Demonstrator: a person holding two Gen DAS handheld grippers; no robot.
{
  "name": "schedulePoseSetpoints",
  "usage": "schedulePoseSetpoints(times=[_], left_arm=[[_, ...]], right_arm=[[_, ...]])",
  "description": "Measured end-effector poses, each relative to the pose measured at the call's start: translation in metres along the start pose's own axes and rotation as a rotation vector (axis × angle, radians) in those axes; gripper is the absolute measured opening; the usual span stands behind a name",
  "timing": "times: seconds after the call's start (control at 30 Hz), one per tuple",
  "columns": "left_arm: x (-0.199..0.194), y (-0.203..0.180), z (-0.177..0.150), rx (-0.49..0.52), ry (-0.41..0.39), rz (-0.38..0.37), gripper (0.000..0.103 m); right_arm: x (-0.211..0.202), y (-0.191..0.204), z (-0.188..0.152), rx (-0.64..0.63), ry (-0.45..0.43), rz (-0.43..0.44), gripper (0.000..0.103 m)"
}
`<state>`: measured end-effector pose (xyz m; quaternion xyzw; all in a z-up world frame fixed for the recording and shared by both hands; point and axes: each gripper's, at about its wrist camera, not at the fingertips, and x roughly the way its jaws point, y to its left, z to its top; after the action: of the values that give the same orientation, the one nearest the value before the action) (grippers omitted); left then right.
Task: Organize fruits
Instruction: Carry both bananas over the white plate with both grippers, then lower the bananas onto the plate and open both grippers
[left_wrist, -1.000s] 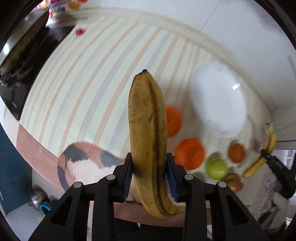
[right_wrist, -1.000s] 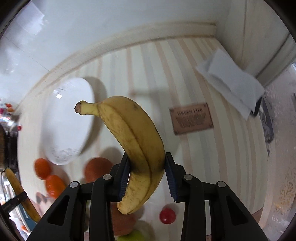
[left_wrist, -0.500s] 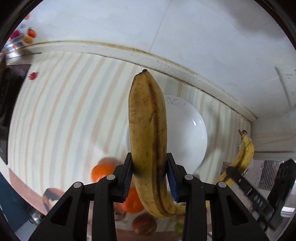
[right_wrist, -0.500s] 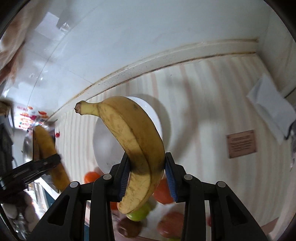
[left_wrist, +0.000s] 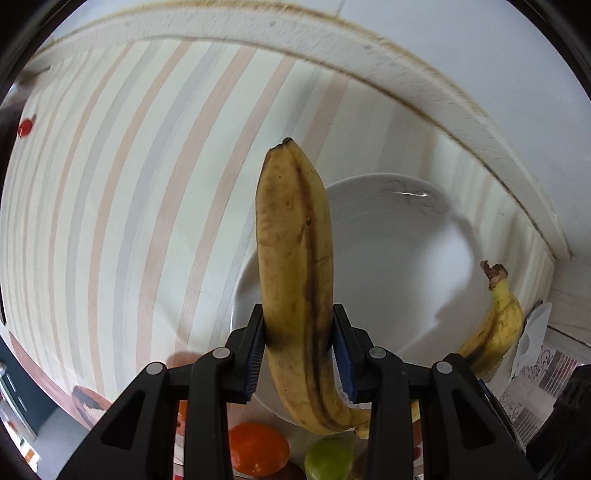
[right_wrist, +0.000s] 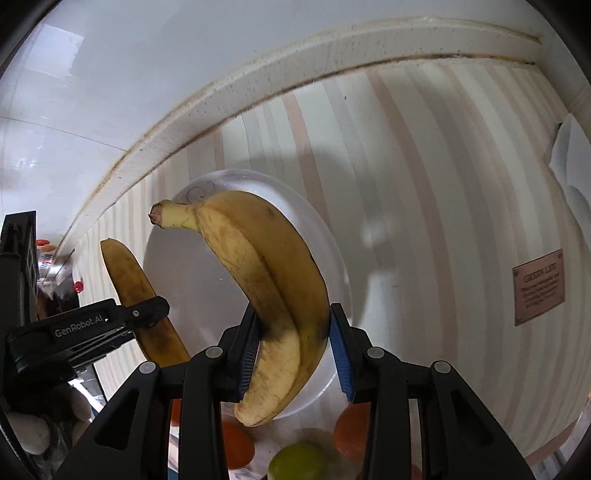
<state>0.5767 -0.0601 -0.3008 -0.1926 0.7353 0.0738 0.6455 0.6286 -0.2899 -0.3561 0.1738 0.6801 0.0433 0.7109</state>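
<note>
My left gripper (left_wrist: 299, 350) is shut on a spotted yellow banana (left_wrist: 295, 258) that points up, held over the left rim of a white plate (left_wrist: 399, 266). My right gripper (right_wrist: 291, 347) is shut on a second banana (right_wrist: 269, 280), stem to the left, over the same plate (right_wrist: 177, 280). Each view shows the other banana: the right one at the plate's right edge (left_wrist: 498, 325), the left one with its gripper at the plate's left (right_wrist: 140, 302). An orange (left_wrist: 258, 448) and a green apple (left_wrist: 328, 459) lie near the plate's front.
The plate sits on a striped tablecloth (left_wrist: 129, 184) close to a white wall ledge (left_wrist: 369, 55). More oranges (right_wrist: 351, 432) and a green apple (right_wrist: 299, 461) lie below the plate. A brown label (right_wrist: 539, 291) and white paper (right_wrist: 569, 155) lie to the right. A small red object (left_wrist: 25, 127) lies far left.
Both grippers have moved in toward the plate with their bananas and now hang over it from either side. The plate looks larger and the loose fruit has slid to the bottom of both views.
</note>
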Motion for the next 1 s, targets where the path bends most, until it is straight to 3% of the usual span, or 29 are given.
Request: schedulePoseSetpoints(times=[0.4,0.53,0.63,0.7,0.73,0.77,0.93,1.0], left_arm=[[-0.001,-0.005,-0.013,-0.009,0.019,0.025,0.033],[-0.023,-0.005,-0.021,0.012,-0.027,0.036,0.037],[-0.043,-0.004,-0.031,0.032,-0.083,0.043,0.044],[-0.053,-0.002,-0.038,0.043,-0.102,0.041,0.059],[-0.059,-0.001,-0.045,0.053,-0.116,0.038,0.076],[-0.063,0.0,-0.049,0.061,-0.127,0.042,0.084],[-0.087,0.013,-0.084,0.117,-0.183,0.064,0.089],[-0.091,0.014,-0.083,0.133,-0.194,0.065,0.089]], right_arm=[[0.013,0.006,0.005,0.028,0.023,-0.034,0.044],[0.002,0.007,0.005,0.012,0.012,-0.028,0.061],[-0.01,0.013,0.004,-0.037,-0.009,-0.042,0.074],[-0.018,0.019,0.003,-0.082,-0.027,-0.062,0.08],[-0.022,0.022,0.002,-0.11,-0.037,-0.074,0.082],[-0.026,0.025,0.0,-0.135,-0.048,-0.088,0.086],[-0.048,0.039,-0.015,-0.276,-0.097,-0.129,0.091],[-0.057,0.044,-0.025,-0.317,-0.122,-0.145,0.092]])
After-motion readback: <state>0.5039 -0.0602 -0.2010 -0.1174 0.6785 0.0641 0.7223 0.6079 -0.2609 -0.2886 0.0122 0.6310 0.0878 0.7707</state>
